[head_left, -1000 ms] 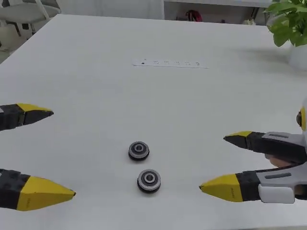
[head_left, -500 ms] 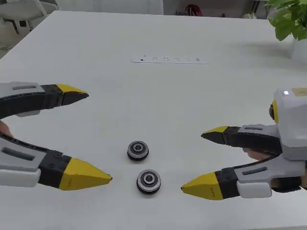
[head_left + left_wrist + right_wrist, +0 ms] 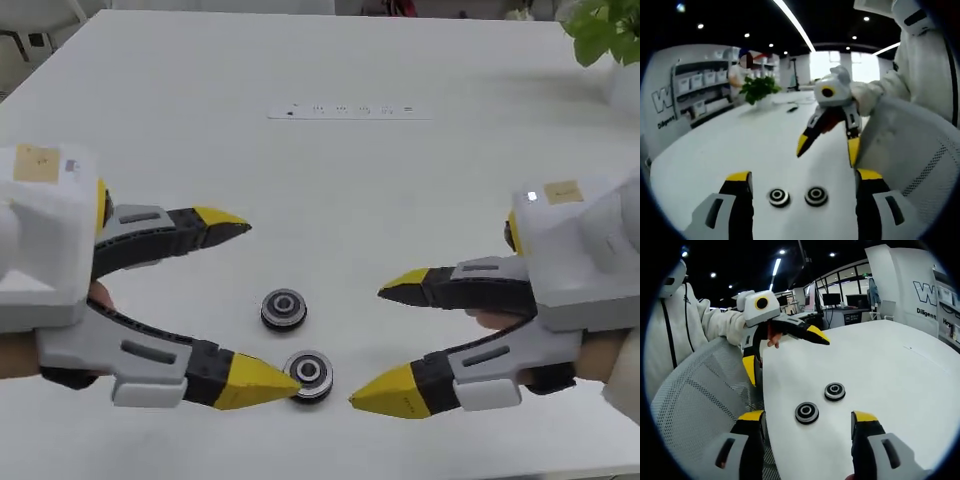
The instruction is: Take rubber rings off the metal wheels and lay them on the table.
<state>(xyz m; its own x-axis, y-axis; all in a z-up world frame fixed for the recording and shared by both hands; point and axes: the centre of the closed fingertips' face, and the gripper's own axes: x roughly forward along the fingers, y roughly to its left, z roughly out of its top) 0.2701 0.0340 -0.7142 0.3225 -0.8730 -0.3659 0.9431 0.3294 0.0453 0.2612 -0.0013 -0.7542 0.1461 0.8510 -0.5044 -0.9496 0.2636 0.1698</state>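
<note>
Two small metal wheels lie flat on the white table (image 3: 420, 180), each with a black rubber ring around it. The far wheel (image 3: 284, 308) (image 3: 779, 197) (image 3: 835, 391) and the near wheel (image 3: 309, 374) (image 3: 816, 195) (image 3: 807, 412) sit close together. My left gripper (image 3: 268, 304) (image 3: 803, 175) (image 3: 786, 360) comes in from the left, open, its lower tip right beside the near wheel. My right gripper (image 3: 366, 346) (image 3: 808, 415) (image 3: 826, 152) faces it from the right, open and a little short of the wheels. Neither holds anything.
A white power strip (image 3: 348, 110) lies on the far half of the table. A potted green plant (image 3: 603, 35) stands at the far right corner. A mesh chair back (image 3: 700, 390) sits at the table's near edge by the person's body.
Both grippers have closed in on the wheels from either side, the left one by far the most. The wheels have not moved.
</note>
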